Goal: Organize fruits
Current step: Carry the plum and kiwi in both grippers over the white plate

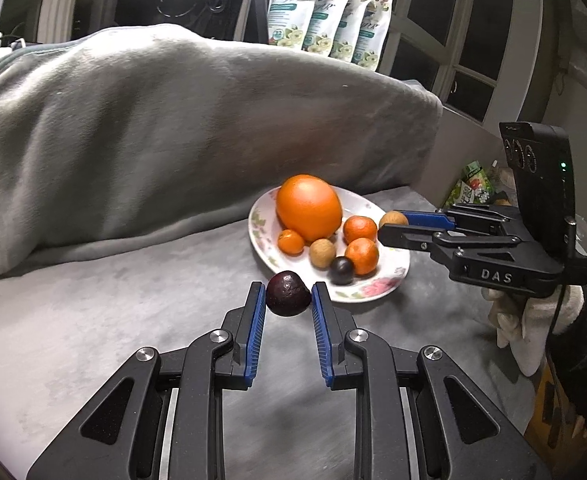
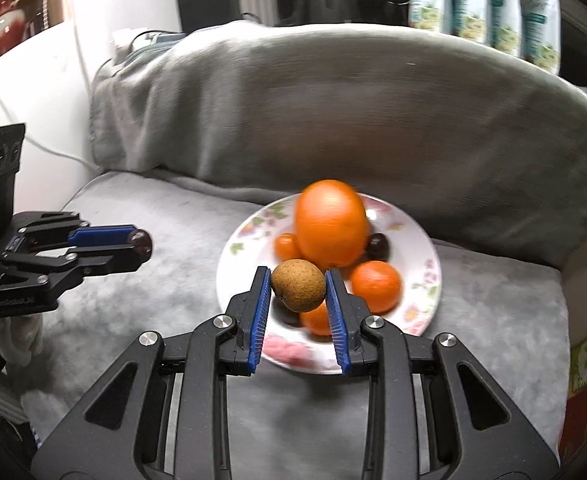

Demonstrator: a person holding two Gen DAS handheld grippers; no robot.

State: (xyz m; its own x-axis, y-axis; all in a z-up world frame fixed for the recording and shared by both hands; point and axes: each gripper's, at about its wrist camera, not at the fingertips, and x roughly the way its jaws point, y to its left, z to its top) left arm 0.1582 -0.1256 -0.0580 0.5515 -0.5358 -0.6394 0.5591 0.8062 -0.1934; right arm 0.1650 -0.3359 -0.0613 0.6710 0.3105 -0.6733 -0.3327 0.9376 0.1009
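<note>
Most of the sorting looks done: the flowered plate [image 1: 389, 280] on the grey-covered surface already carries a big orange [image 1: 308, 206], three small oranges, a tan fruit and a dark one. Two pieces are not yet down. The left claw [image 1: 288, 300] grips a dark fruit [image 1: 288, 294] just beside the plate's near rim, while the right claw [image 2: 298, 288] pinches a brown fruit [image 2: 298, 286] above the plate.

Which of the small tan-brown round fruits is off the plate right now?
The tan-brown round fruit clamped between the right gripper fingers; the other one lies on the floral white plate.
</note>
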